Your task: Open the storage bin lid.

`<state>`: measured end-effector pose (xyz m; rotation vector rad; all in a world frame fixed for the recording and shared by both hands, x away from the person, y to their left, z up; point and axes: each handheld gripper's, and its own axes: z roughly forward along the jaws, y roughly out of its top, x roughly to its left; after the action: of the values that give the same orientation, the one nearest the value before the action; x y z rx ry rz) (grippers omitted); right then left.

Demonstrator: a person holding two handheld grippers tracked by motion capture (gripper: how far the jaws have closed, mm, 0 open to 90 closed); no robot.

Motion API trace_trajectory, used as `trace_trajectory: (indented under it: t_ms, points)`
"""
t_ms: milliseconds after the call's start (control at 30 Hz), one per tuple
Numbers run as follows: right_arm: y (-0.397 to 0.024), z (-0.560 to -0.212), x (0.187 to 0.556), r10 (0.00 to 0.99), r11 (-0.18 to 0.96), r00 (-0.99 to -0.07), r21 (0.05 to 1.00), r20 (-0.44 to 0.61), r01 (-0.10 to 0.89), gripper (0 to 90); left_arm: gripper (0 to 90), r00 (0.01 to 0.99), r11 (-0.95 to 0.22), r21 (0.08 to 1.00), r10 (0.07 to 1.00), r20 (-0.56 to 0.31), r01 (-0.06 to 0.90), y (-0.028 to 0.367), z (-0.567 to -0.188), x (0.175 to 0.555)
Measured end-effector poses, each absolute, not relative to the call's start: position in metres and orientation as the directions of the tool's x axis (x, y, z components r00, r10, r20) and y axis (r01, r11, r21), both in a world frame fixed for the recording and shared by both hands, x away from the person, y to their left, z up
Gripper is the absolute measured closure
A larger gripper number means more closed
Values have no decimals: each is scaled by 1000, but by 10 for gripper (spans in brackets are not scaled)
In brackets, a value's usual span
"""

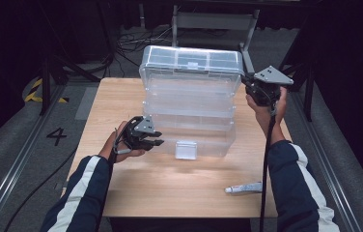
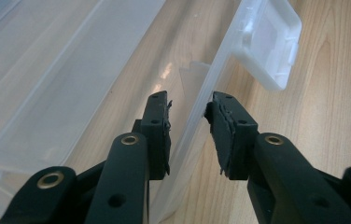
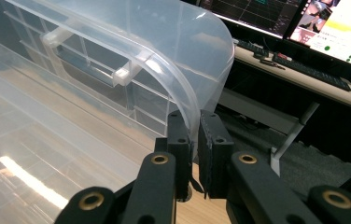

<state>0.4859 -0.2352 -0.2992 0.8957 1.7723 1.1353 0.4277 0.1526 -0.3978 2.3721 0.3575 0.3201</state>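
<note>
A small tube (image 1: 244, 187) is seen lying on the wooden surface (image 1: 170, 188) at lower right of the high view, well apart from the rest. Further in, at centre frame, a clear plastic box (image 1: 203, 140) is set on the surface w/ its white latch (image 1: 186, 150) facing the near edge. The left hand-held gripper (image 1: 156, 138) is seen at centre left of the high view, at the box's front left corner; in the left gripper view the thin front wall (image 2: 197, 116) is seen between the jaws, which are set narrow, the right pad touching the wall, the left pad just beside it. Further back, the box's lid (image 1: 191, 72) is held raised, approx. upright, at upper centre. Its right edge (image 3: 193, 116) is pinched by the right hand-held gripper (image 1: 247, 84), jaws nearly closed on it, at upper right.
</note>
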Motion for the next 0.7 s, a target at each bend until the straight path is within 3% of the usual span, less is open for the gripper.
trace_trajectory:
  t_ms: [700]
  points:
    - [-231, -290, 504, 895, 319, -384, 928, -227, 195, 852, 716, 938, -714, 686, 318, 135, 143, 154, -397, 424]
